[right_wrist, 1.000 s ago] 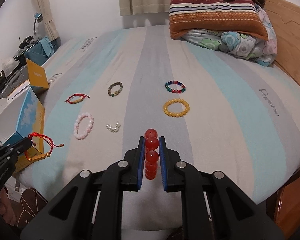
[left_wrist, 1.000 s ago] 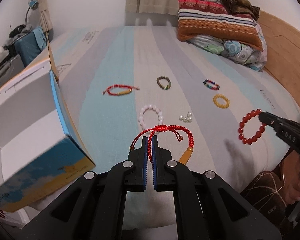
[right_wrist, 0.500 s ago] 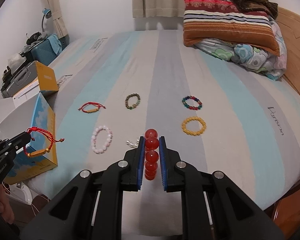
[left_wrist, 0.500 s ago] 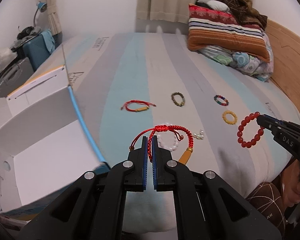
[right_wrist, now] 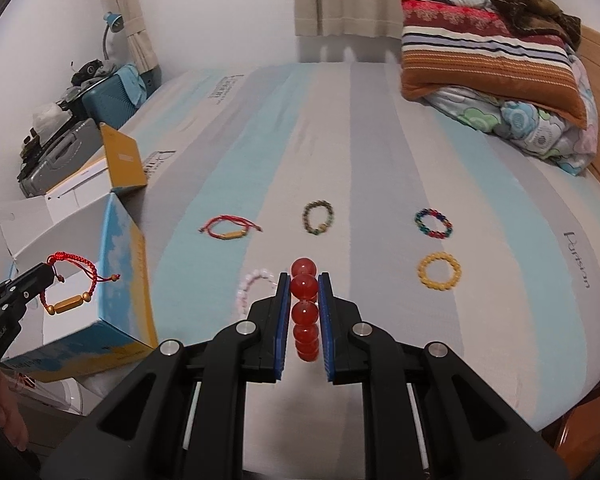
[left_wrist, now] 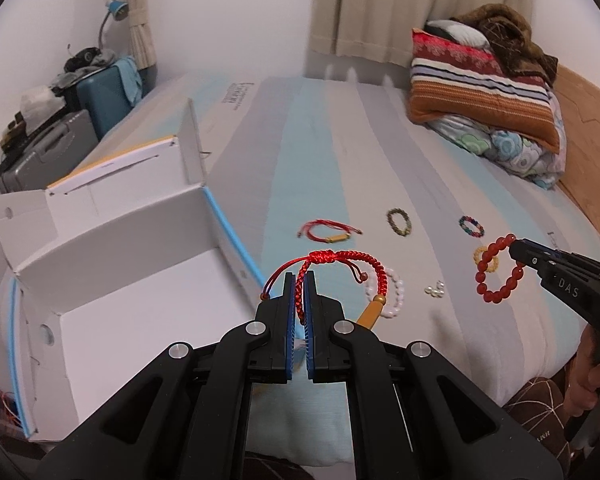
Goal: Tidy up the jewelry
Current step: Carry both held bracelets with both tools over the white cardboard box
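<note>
My left tongs [left_wrist: 299, 280], clenched on the red cord bracelet [left_wrist: 332, 268], now hang by the open box [left_wrist: 112, 264]. Right tongs [right_wrist: 304, 280] have lifted, gripping the red bead bracelet [right_wrist: 305, 312].

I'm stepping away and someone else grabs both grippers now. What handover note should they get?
Left gripper: shut on the red braided cord bracelet, by the open cardboard box.
Right gripper: shut on the red bead bracelet, above the bed.
Done: both are lifted.
Left: box them, then the second red cord bracelet, olive, multicolour, yellow and pink bracelets and pearl beads.
</note>
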Demonstrator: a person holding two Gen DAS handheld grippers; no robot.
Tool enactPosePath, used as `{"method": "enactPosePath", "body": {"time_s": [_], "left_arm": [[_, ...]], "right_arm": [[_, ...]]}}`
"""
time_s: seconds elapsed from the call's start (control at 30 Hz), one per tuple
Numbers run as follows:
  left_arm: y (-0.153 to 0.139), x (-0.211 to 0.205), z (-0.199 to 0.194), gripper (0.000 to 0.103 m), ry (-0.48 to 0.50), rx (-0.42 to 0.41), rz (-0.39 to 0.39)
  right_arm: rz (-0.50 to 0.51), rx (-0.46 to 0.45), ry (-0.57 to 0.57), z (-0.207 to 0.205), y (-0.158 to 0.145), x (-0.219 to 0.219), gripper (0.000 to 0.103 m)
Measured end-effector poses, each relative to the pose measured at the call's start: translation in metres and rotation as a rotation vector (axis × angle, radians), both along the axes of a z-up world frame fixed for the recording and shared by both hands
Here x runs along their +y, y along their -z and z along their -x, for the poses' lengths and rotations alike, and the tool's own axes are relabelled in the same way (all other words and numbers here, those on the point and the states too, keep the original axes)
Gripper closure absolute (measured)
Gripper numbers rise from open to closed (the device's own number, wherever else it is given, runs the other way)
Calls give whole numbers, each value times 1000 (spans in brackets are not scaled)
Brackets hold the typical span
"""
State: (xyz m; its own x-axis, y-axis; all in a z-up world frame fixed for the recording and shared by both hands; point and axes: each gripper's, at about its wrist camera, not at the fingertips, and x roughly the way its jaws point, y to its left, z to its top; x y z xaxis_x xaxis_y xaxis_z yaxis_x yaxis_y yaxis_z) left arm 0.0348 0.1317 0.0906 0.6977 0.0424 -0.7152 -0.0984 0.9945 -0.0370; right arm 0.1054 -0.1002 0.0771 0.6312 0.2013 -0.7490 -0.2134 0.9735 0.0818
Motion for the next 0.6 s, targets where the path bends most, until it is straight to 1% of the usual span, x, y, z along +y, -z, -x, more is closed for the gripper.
{"method": "enactPosePath", "body": {"time_s": [0.2,0.6], "left_arm": [[-8,32,11,100,-56,-6,5],[-8,110,40,100,-185,-1,-1]], "right_arm": [[1,-13,-44,1,-9,34,90],[-10,-36,-175,10,-22,128,90]]}}
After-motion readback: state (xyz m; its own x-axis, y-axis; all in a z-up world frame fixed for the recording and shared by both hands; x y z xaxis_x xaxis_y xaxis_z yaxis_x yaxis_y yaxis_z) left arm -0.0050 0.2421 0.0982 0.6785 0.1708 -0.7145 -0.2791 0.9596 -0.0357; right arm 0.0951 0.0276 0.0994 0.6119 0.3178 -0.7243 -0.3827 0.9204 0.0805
